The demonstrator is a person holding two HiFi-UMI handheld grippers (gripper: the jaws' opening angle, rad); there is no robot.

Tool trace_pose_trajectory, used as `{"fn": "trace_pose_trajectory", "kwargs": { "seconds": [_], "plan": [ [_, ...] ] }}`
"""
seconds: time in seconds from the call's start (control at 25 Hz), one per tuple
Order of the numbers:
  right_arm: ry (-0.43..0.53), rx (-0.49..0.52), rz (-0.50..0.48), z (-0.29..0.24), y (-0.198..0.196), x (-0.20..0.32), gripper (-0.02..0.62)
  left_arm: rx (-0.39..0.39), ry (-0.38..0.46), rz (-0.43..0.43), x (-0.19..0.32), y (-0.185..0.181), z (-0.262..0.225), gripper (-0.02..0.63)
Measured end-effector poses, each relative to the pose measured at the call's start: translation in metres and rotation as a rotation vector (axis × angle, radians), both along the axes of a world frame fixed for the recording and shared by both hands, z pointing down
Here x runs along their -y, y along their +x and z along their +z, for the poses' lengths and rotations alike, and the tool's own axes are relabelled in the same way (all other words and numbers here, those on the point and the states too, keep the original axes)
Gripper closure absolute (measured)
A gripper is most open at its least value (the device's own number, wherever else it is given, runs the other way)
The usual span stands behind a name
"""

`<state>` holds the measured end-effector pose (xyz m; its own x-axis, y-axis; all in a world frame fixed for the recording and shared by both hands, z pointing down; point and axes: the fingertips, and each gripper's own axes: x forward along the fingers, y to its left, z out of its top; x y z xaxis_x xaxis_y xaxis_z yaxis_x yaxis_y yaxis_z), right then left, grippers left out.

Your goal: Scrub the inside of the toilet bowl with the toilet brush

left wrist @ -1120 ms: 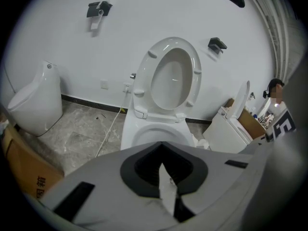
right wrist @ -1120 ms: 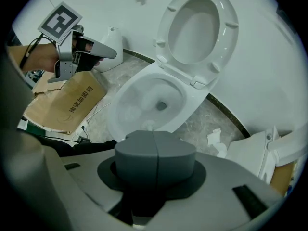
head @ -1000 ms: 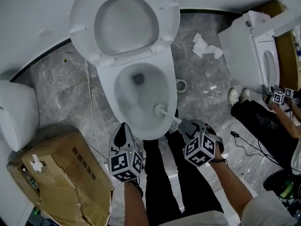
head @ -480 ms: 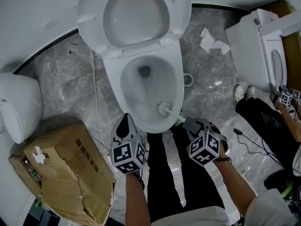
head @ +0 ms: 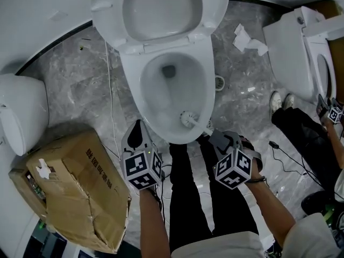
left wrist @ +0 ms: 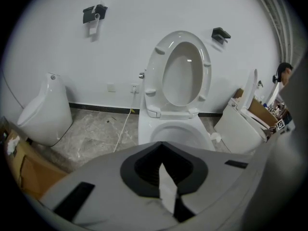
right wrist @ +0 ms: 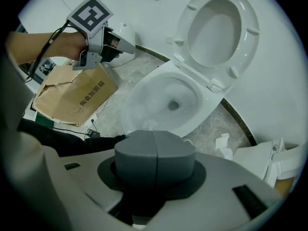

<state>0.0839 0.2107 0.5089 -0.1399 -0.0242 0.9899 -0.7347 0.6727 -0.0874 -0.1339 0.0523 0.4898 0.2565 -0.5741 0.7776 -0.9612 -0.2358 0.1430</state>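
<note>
My right tongs [head: 217, 138] clamped on toilet brush [head: 188, 118] handle; bristles just ahead, at near wall of bowl [head: 153, 98]. My left tongs [head: 138, 135] pinched together, empty, beside rim. Best: press bristles firm, sweep round under rim, work down toward drain [head: 169, 70].

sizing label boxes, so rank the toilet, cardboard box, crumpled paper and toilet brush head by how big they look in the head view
1. toilet, counting its raised lid
2. cardboard box, though its top sits nearer the camera, which flatters it
3. crumpled paper on the floor
4. toilet brush head, smallest
</note>
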Motion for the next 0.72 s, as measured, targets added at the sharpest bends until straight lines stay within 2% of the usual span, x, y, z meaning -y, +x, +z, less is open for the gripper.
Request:
{"fn": "trace_pose_trajectory", "kwargs": {
  "seconds": [0.12, 0.28, 0.52, 0.72],
  "plan": [
    [-0.010, 0.007, -0.027, -0.001, -0.008, -0.003, 0.422, 0.004, -0.009, 0.009, -0.007, -0.003, 0.001, 0.588],
    [-0.025, 0.028, -0.020, -0.001, -0.017, -0.006, 0.420, -0.033, -0.013, -0.030, -0.010, -0.008, 0.001, 0.588],
    [-0.017, 0.032, -0.071, -0.002, -0.023, -0.012, 0.420, -0.023, -0.017, -0.095, -0.019, -0.016, 0.004, 0.588],
    [-0.018, 0.077, -0.099, 0.000, -0.031, -0.012, 0.420, -0.008, -0.013, -0.135, -0.028, -0.024, 0.001, 0.588]
  ]
}}
